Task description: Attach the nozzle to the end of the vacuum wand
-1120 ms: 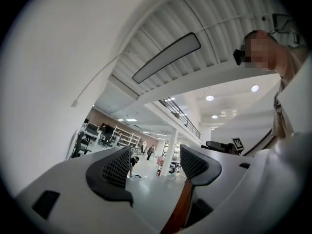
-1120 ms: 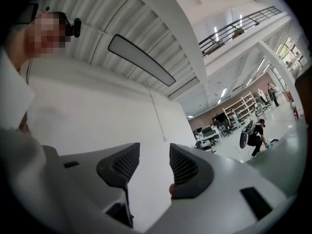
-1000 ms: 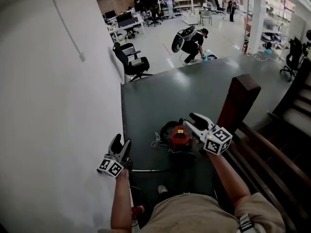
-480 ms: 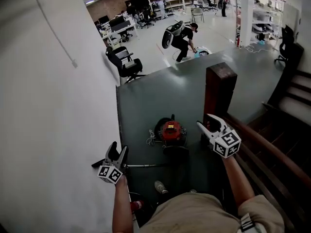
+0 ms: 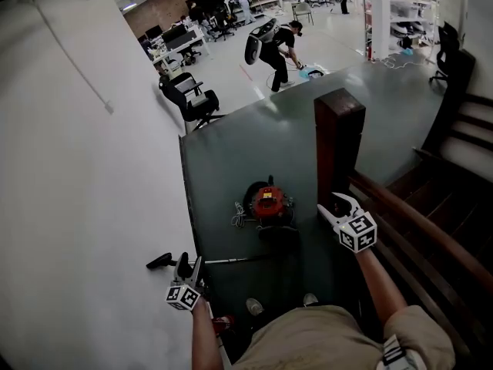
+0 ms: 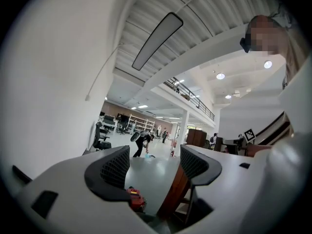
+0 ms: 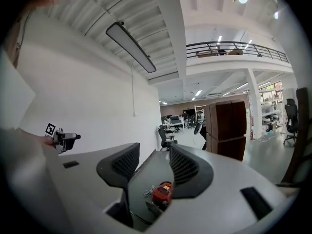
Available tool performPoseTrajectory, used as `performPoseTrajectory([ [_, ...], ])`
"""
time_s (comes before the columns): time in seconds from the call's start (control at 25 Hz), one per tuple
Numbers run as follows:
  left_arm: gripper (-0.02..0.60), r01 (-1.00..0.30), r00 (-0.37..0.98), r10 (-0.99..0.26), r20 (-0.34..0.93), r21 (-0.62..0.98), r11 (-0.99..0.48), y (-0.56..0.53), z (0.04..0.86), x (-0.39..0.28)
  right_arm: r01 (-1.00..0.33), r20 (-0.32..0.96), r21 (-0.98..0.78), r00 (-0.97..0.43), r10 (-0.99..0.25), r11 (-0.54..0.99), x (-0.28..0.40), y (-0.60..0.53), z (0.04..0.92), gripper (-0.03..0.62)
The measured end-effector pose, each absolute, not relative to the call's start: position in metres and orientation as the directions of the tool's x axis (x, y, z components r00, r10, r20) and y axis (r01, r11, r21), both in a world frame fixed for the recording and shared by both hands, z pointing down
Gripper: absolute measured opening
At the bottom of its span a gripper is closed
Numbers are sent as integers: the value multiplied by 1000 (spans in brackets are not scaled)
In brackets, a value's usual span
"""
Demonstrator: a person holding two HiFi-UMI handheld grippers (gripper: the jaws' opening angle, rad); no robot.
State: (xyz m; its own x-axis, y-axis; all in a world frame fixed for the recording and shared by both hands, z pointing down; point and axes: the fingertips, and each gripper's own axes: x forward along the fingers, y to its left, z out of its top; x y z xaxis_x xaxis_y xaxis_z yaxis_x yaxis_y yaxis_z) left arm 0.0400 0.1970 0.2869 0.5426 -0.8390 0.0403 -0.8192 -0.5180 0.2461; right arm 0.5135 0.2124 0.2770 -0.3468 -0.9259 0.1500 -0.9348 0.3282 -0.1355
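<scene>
A red canister vacuum (image 5: 267,203) stands on the dark grey floor, also seen low between the jaws in the left gripper view (image 6: 136,199) and the right gripper view (image 7: 162,193). A thin metal wand (image 5: 231,261) lies on the floor in front of it, running left toward the wall. A black nozzle-like piece (image 5: 160,262) lies by the wall at the wand's left end. My left gripper (image 5: 190,262) (image 6: 153,167) hovers above that end, open, with nothing between its jaws. My right gripper (image 5: 333,204) (image 7: 148,167) is open and empty beside the wooden post, right of the vacuum.
A white wall (image 5: 92,168) bounds the left side. A dark wooden newel post (image 5: 339,141) and stair rail (image 5: 416,226) stand at the right. A loose cable (image 5: 239,218) lies left of the vacuum. Farther off are an office chair (image 5: 189,95) and a person bending over (image 5: 273,45).
Both grippers have come down and nearer to me. The left one sank along the wall near the wand's end; the right one moved right, off the vacuum, next to the post.
</scene>
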Motion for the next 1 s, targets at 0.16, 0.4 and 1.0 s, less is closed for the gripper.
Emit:
performPoseTrajectory([
  [0.16,319,-826,520,-847,109,318,-466,195,330,25,-932,190,-162,-351,-917,323,495,207,303,198],
  [0.4,319,-790,560,-817,138,385,-477,193,358,37,-920,230,-221,-371,-900,323,469,196,330,198],
  [1.0,319,-740,620,-772,140,431,-517,177,359,57,-921,228,-24,-384,-895,389,420,198,320,89],
])
